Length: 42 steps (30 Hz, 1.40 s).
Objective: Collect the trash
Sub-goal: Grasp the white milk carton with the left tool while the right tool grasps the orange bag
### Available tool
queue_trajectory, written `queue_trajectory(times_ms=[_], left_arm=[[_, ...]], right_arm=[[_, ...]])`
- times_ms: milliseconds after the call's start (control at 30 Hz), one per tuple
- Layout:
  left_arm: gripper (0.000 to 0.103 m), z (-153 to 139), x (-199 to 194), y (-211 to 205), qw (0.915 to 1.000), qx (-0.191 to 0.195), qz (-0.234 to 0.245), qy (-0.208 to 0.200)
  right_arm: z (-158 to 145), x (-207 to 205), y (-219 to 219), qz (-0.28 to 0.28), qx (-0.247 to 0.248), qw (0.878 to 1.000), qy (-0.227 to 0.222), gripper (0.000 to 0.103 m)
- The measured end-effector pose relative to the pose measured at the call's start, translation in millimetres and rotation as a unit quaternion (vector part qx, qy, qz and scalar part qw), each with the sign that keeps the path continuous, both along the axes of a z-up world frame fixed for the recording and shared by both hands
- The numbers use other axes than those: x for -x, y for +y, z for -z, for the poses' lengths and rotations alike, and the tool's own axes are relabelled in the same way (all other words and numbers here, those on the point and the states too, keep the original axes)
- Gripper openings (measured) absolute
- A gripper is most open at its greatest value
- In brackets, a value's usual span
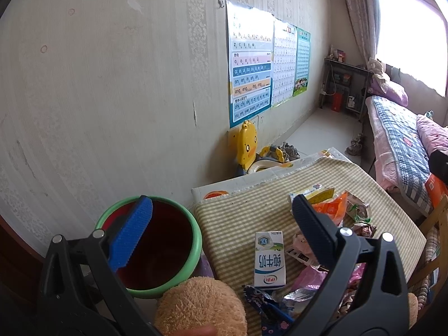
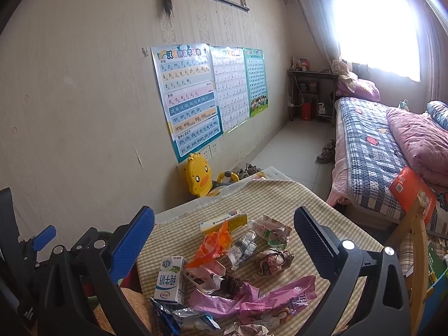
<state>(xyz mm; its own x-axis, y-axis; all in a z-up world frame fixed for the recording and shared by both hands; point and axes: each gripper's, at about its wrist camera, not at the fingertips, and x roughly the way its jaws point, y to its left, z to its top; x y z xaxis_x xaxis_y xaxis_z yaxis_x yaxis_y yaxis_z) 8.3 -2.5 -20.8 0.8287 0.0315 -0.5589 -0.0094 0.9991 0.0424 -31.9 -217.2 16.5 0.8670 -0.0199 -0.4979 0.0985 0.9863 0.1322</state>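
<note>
Closest to me, a fuzzy tan plush toy sits below my left tool, whose fingers are spread wide and hold nothing. Off the counter's left edge stands a green-rimmed bin. On the checked counter lie a milk carton, an orange wrapper and pink wrappers, framed by my right tool, also spread and empty.

Milk carton reads 纯牛奶; wall poster titled 汉语拼音字母表, showing pinyin letters
</note>
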Motion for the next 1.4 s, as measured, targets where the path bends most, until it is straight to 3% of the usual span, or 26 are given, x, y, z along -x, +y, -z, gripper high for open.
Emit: queue_trajectory(times_ms=[233, 400, 700, 833, 1000, 1167, 1333, 1400], left_arm=[[0.098, 48.4, -20.5, -6.9, 0.9964, 0.001, 0.024, 0.081], [0.095, 97.9, -41.2, -24.7, 0.9847, 0.017, 0.054, 0.165], [0.072, 157.7, -75.7, -61.0, 0.9638, -0.018, 0.085, 0.252], [0.05, 175.7, -83.3, -60.4, 0.9546, -0.001, 0.091, 0.284], [0.049, 168.7, -75.2, -48.0, 0.9584, 0.021, 0.091, 0.27], [0.049, 142.2, -58.3, -30.9, 0.9687, 0.027, 0.088, 0.231], [0.049, 112.1, -47.9, -11.2, 0.9786, 0.032, 0.075, 0.189], [0.049, 101.5, -45.9, -5.8, 0.9818, 0.029, 0.073, 0.173]], right_arm=[[24.1, -9.2, -19.8, 0.022, -0.001, 0.999, 0.03, 0.096], [48.3, -18.2, -33.5, 0.032, -0.009, 0.998, 0.059, 0.096], [82.7, -32.0, -47.6, 0.018, -0.036, 0.994, 0.098, 0.096], [95.7, -40.2, -46.6, -0.009, -0.061, 0.992, 0.114, 0.096], [108.0, -57.8, -42.9, -0.037, -0.115, 0.983, 0.136, 0.094], [120.7, -88.9, -32.5, -0.053, -0.125, 0.978, 0.159, 0.091], [141.4, -123.5, -22.0, -0.053, -0.129, 0.971, 0.195, 0.071], [150.1, -134.0, -18.5, -0.053, -0.131, 0.967, 0.212, 0.048]])
